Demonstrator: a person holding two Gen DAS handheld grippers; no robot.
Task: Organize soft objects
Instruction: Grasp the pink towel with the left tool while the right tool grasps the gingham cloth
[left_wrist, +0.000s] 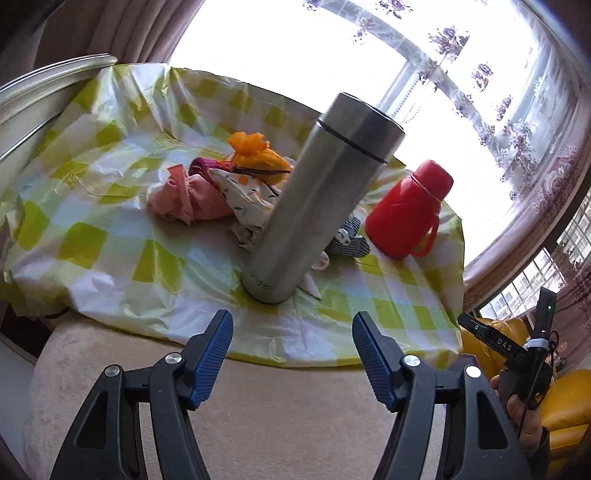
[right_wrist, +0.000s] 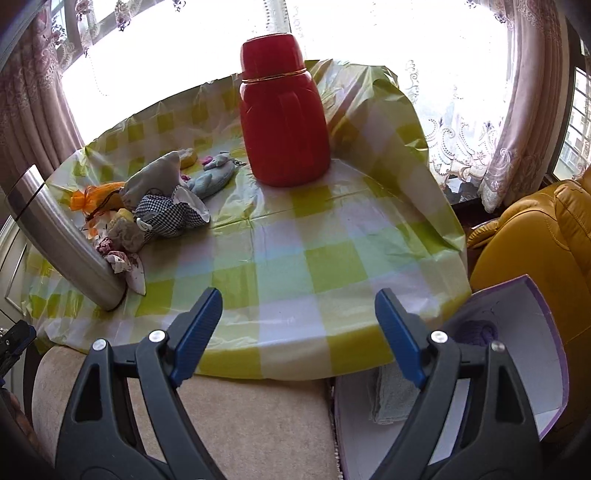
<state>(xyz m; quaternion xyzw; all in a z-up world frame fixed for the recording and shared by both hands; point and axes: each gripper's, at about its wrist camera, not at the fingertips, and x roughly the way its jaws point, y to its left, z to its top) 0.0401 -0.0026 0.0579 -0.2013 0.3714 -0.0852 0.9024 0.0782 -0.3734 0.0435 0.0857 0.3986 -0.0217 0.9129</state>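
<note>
Both grippers hover short of the table, over the beige plush seat edge (right_wrist: 229, 417); neither is in contact with anything. Left gripper (left_wrist: 292, 332): blue-padded fingers (left_wrist: 212, 354) apart, nothing between them. Right gripper (right_wrist: 298, 314): fingers apart as well, empty. Work surface is a round table under a green-and-white checked plastic cloth (right_wrist: 295, 266). The soft objects sit in a loose heap on the cloth, behind and beside a tall brushed-steel flask (left_wrist: 317, 199): a pink crumpled cloth (left_wrist: 184, 199), an orange gauze pouch (left_wrist: 255, 157), a white printed fabric piece (left_wrist: 247, 192), a navy gingham pouch (right_wrist: 166, 218), a grey fabric pouch (right_wrist: 155, 177) and a pale blue plush toy (right_wrist: 214, 177). A squat red plastic thermos jug (right_wrist: 282, 118) stands well apart from the heap. Beside the table, on the right, an open white box with a purple rim (right_wrist: 517, 332) holds what looks like a purple knitted item (right_wrist: 476, 332) and a folded pale cloth (right_wrist: 391, 398); the right finger partly hides both, so identification is uncertain. Judgement: task early. About two pieces appear boxed; at least six remain on the table. Next pick is probably at the heap's near edge, where the steel flask crowds the approach.
</note>
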